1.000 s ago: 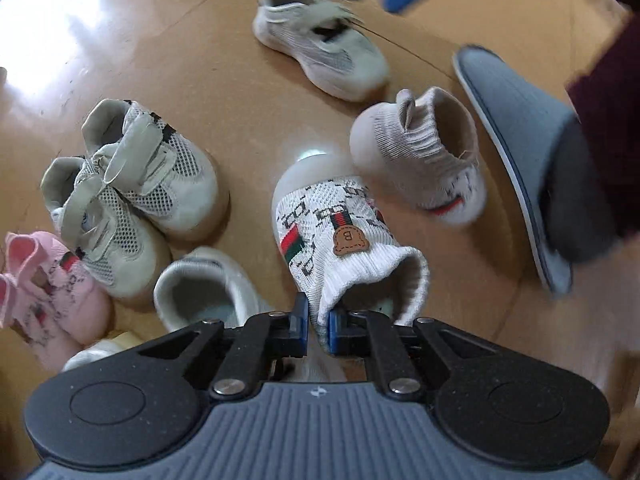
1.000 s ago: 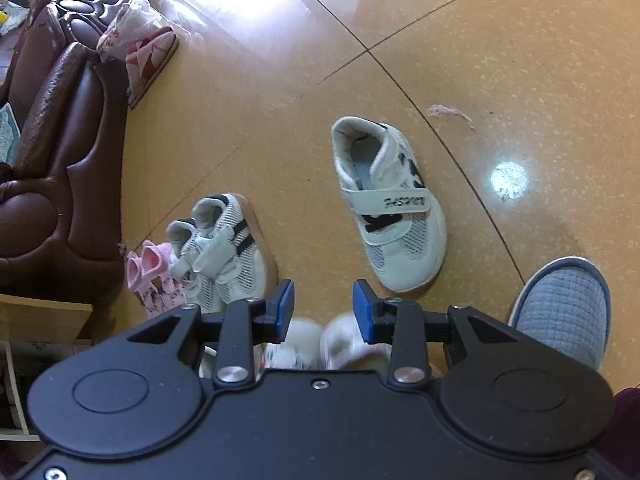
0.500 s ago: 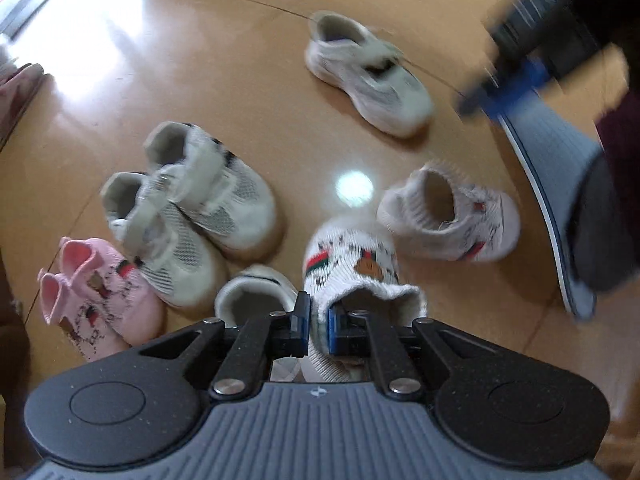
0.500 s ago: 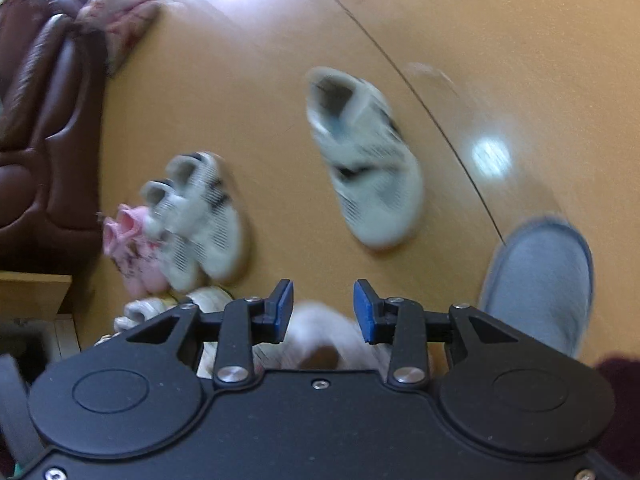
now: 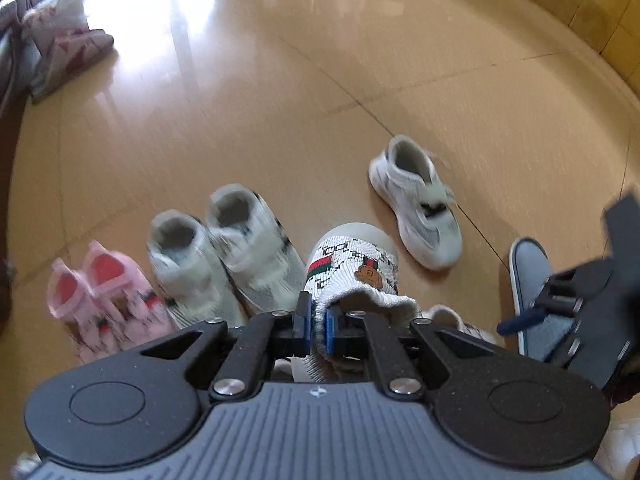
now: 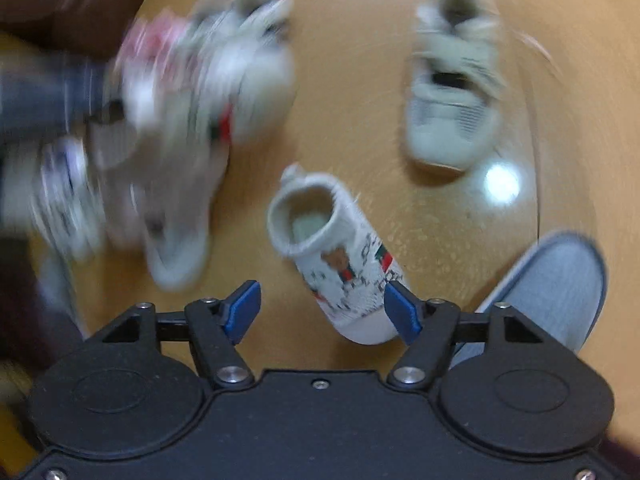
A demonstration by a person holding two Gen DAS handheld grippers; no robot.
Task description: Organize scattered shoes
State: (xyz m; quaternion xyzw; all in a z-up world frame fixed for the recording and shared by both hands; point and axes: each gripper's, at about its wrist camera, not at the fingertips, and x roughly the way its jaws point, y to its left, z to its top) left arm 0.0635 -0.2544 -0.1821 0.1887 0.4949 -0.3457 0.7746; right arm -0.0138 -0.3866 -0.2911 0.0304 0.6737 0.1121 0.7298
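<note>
Progress: pink knit baby shoes (image 5: 104, 300) and grey mesh strap sneakers (image 5: 224, 256) sat paired at lower left of the left view; three shoes remained loose.
Left gripper (image 5: 318, 328): jaws pinched shut on the ribbed cuff of a white knit sock shoe with bear patch and red-green stripe (image 5: 356, 272), lower centre.
Right gripper (image 6: 322, 312): jaws just opened wide, straddling the matching white knit sock shoe (image 6: 340, 264) on the glossy tan floor (image 6: 360, 120), not gripping it.
Left over: lone grey mesh sneaker (image 6: 452, 96), upper right.
Textures: soft knits, stiff rubber soles.
</note>
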